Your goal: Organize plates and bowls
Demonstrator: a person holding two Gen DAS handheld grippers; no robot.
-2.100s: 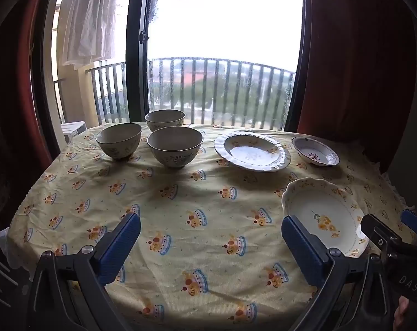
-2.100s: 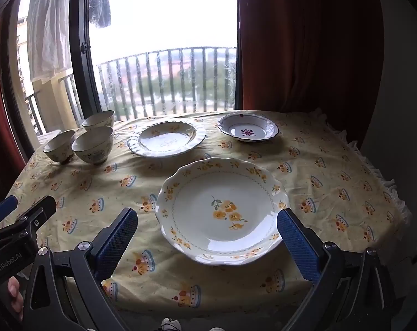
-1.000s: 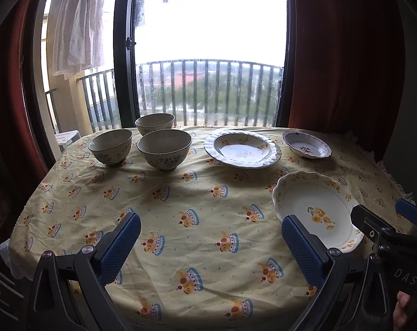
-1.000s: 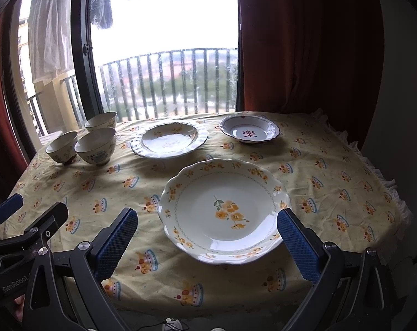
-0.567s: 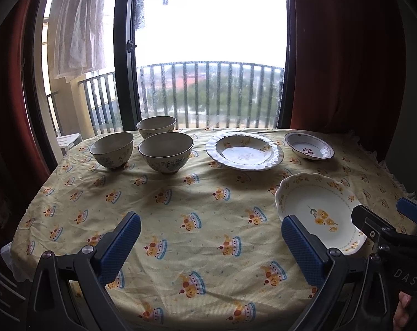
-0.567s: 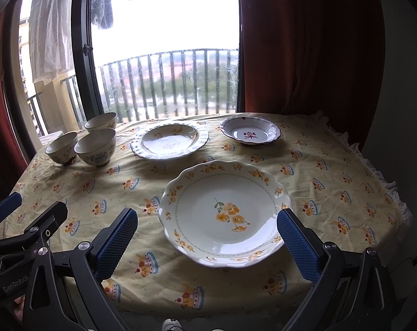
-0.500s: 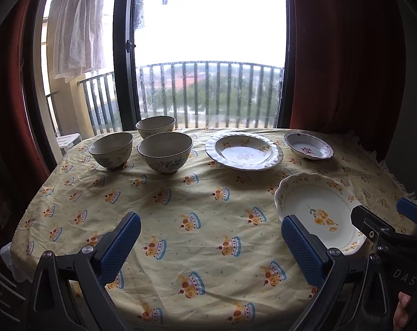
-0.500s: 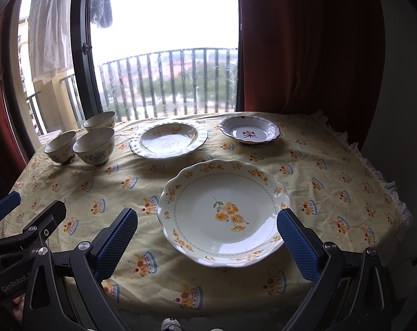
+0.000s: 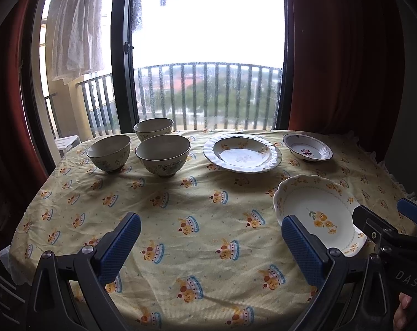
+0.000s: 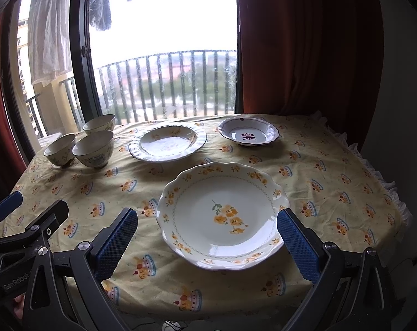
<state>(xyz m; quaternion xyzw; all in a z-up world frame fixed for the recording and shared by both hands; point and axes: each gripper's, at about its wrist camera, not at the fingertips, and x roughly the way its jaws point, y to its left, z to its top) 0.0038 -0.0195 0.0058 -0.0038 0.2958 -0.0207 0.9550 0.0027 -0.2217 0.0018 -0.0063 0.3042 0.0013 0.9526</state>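
Observation:
Three patterned bowls stand at the table's back left: one in front [image 9: 163, 154] [image 10: 94, 148], one to its left [image 9: 109, 152] [image 10: 61, 149], one behind [image 9: 153, 129] [image 10: 99, 123]. A wide-rimmed white plate [image 9: 242, 153] [image 10: 168, 143] sits at the back centre. Right of it is a small dish with a red flower [image 9: 307, 150] [image 10: 248, 134]. A scalloped plate with yellow flowers [image 9: 317, 212] [image 10: 222, 215] lies near the front right. My left gripper [image 9: 208, 244] is open above bare cloth. Open too, my right gripper [image 10: 208, 241] hovers just before the scalloped plate.
A yellow tablecloth [image 9: 180, 207] with a crown pattern covers the round table. Behind it are a window, a balcony railing [image 9: 208, 93] and dark red curtains [image 9: 343, 55]. The right gripper's body [image 9: 390, 242] shows in the left view, the left one's [image 10: 21, 231] in the right view.
Both views have shifted slightly as the grippers drifted a little; the dishes have not moved and both grippers stay open.

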